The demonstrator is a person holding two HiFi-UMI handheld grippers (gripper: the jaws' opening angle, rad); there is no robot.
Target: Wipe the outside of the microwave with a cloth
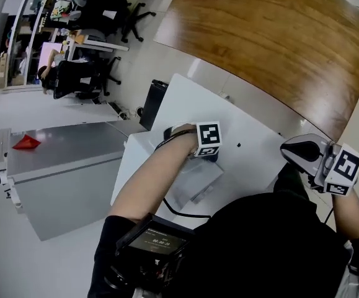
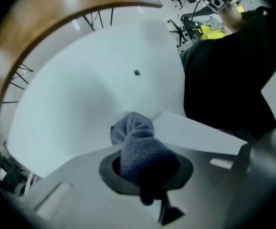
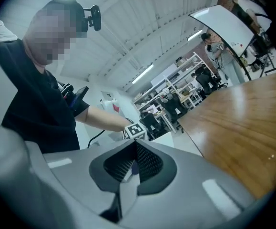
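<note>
My left gripper (image 1: 209,156) is shut on a bunched blue-grey cloth (image 2: 136,140) that sticks out past the jaws. The cloth hangs just over the near corner of a pale box, apparently the microwave (image 1: 195,182), whose flat top (image 2: 199,133) shows to the right of the cloth. Whether the cloth touches it I cannot tell. In the head view the marker cube hides the cloth. My right gripper (image 1: 298,151) is held up at the right, away from the box; its ribbed pads (image 3: 147,162) meet with nothing between them.
A white table (image 1: 191,107) with a small dark spot (image 2: 136,72) lies under the box. A curved wooden table (image 1: 278,36) stands beyond it. A grey cabinet (image 1: 61,166) with a red object (image 1: 26,143), office chairs (image 1: 80,79) and a black bin (image 1: 154,101) are at the left.
</note>
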